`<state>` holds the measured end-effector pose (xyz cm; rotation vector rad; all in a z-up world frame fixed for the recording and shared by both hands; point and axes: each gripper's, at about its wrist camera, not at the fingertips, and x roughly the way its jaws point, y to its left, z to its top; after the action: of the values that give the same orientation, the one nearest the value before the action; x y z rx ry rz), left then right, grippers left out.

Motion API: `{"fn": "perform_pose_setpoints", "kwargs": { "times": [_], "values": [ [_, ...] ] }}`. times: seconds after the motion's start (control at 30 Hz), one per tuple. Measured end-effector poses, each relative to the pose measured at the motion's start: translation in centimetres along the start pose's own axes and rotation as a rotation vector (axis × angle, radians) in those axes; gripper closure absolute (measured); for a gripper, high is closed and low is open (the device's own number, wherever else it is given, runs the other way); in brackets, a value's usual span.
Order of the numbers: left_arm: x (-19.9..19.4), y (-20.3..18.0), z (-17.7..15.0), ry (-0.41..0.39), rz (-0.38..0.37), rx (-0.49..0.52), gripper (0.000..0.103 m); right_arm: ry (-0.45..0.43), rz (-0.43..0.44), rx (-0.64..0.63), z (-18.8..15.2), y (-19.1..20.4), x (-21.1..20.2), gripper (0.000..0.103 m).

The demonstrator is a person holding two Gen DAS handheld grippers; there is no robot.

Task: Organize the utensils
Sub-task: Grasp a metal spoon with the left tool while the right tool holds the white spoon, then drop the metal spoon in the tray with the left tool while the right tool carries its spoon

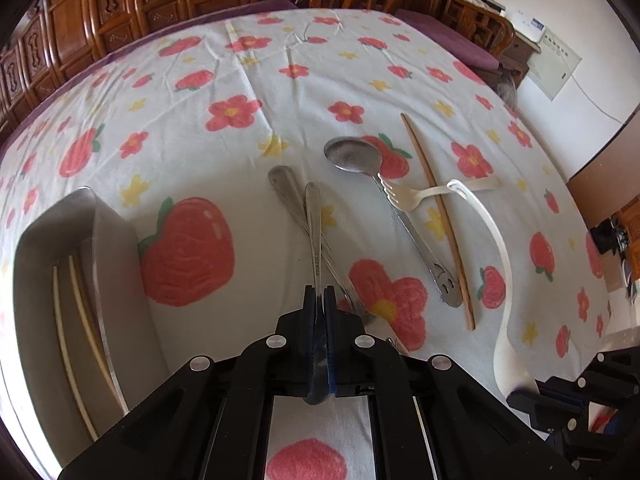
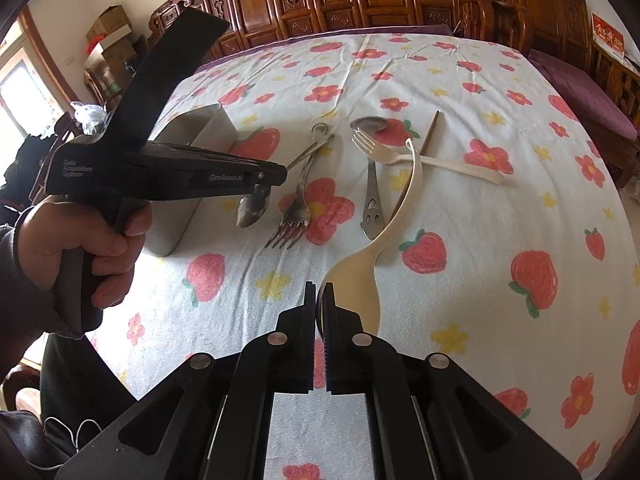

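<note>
Left hand-held gripper clamped on steel spoon mid-handle: thin, stiff, slick, may pivot. Right hand-held gripper closed on light plastic spoon bowl rim. Bin at 9 o'clock on counter.

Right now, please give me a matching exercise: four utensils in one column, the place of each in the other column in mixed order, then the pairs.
1. slim steel spoon
2. white plastic spoon
3. plastic fork
4. pale chopsticks

A. inside the grey box
B. gripped by the right tongs
C. lying across the brown chopstick
D. gripped by the left tongs

Pairs: 1-D, 2-B, 3-C, 4-A
</note>
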<state>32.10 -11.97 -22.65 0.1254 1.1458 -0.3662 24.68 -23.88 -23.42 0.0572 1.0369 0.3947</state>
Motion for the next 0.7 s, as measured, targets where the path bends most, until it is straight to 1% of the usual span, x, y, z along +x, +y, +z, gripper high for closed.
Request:
{"fn": "perform_pose_setpoints", "kwargs": {
  "times": [0.13,0.3,0.47,0.7],
  "values": [
    [-1.1,0.0,-0.6,-0.026,0.009,0.018,0.1,-0.002,-0.002,-0.006,0.2,0.5,0.0,0.099],
    [-2.6,0.4,-0.8,-0.06,-0.004,0.008,0.1,-0.005,-0.006,-0.024,0.6,1.6,-0.3,0.099],
    [-5.0,0.9,-0.8,-0.108,-0.003,0.012,0.1,-0.021,-0.005,-0.042,1.3,2.7,-1.0,0.099],
    [-8.2,2.6,-1.6,-0.16,0.008,0.0,0.1,-0.04,0.003,-0.073,2.6,4.7,-1.6,0.099]
  ]
}}
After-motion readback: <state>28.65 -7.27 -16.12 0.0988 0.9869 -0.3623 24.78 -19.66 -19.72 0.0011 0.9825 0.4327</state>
